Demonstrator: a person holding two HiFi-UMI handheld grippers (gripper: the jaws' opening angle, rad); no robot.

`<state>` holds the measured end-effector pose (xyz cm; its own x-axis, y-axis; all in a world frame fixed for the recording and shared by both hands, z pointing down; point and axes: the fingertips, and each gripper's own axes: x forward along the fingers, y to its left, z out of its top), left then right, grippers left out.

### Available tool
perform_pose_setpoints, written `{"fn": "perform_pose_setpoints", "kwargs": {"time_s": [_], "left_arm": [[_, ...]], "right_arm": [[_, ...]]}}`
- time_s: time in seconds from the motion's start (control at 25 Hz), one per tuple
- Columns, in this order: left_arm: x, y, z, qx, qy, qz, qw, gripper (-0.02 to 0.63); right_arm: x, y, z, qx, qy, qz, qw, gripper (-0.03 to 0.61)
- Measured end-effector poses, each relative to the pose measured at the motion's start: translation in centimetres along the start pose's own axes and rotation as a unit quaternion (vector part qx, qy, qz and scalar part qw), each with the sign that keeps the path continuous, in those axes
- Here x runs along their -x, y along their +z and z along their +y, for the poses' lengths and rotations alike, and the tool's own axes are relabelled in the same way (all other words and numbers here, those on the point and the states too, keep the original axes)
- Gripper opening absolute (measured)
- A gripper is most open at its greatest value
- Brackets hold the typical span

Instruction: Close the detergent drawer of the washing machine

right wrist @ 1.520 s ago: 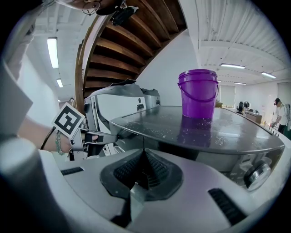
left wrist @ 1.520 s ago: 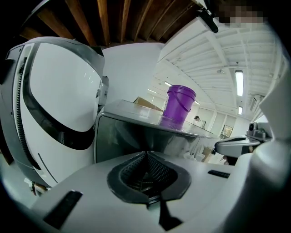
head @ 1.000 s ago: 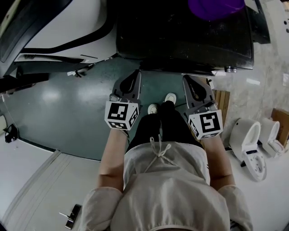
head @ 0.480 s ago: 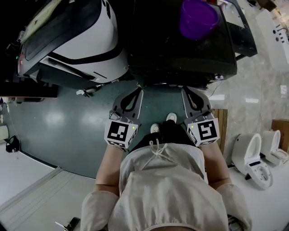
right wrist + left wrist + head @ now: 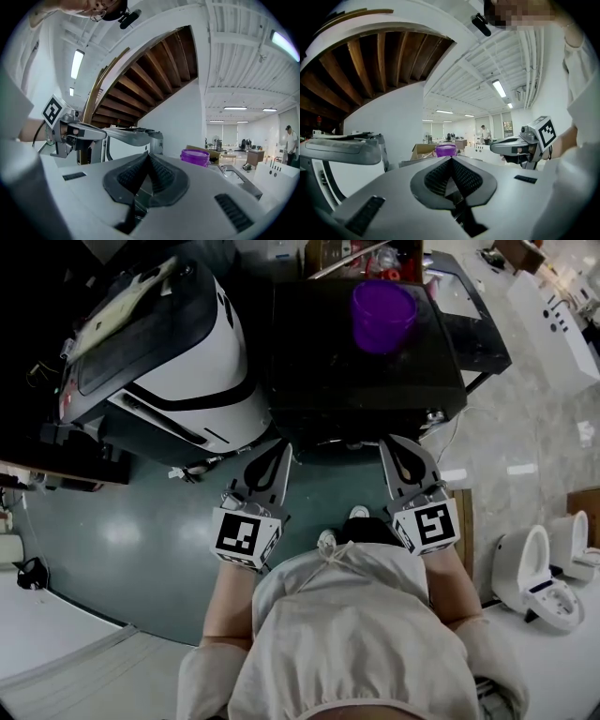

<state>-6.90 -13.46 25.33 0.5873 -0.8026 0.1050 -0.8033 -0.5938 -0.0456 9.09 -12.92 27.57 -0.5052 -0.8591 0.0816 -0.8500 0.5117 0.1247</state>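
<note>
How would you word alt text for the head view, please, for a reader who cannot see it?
Seen from above, a person stands on a green floor holding a left gripper and a right gripper, both with jaws together and empty, pointed at a black machine with a purple cup on top. A white machine stands to its left.

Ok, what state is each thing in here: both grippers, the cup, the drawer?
Left gripper: shut, empty, held in the air.
Right gripper: shut, empty, held in the air.
Purple cup: upright on top of the black machine.
Drawer: not visible in any view, so open or closed cannot be told.
</note>
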Motion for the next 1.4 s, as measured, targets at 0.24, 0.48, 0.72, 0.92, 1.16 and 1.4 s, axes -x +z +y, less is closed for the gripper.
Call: {"fn": "perform_pose_setpoints", "kwargs": {"time_s": [0.24,0.48,0.72,0.92,1.16,1.4], "left_arm": [[0.3,2.1,-0.9,-0.008,-0.016,-0.011,0.9998,0.018],[0.3,2.0,-1.2,-0.007,-0.018,-0.01,0.9998,0.018],[0.5,1.5,-1.1,-0.009,-0.016,-0.006,0.9998,0.018],[0.7,1.2,-0.6,-0.008,-0.013,0.002,0.9999,0.018],[0.6,1.1,-0.4,-0.002,-0.012,-0.001,0.9999,0.018],[0.2,0.7,-0.2,0.002,-0.012,0.001,0.9999,0.018]], "right_arm": [[1.0,1.9,-0.3,0.009,-0.014,-0.015,1.0,0.005],[1.5,2.4,-0.6,-0.004,-0.023,-0.023,0.999,0.003],[1.5,2.2,-0.3,-0.004,-0.018,-0.023,1.0,0.002],[1.0,2.2,0.1,0.001,-0.014,-0.024,1.0,0.002],[0.5,2.1,0.5,0.008,-0.011,-0.025,1.0,0.002],[0.2,1.8,0.1,0.002,-0.012,-0.022,1.0,0.002]]}}
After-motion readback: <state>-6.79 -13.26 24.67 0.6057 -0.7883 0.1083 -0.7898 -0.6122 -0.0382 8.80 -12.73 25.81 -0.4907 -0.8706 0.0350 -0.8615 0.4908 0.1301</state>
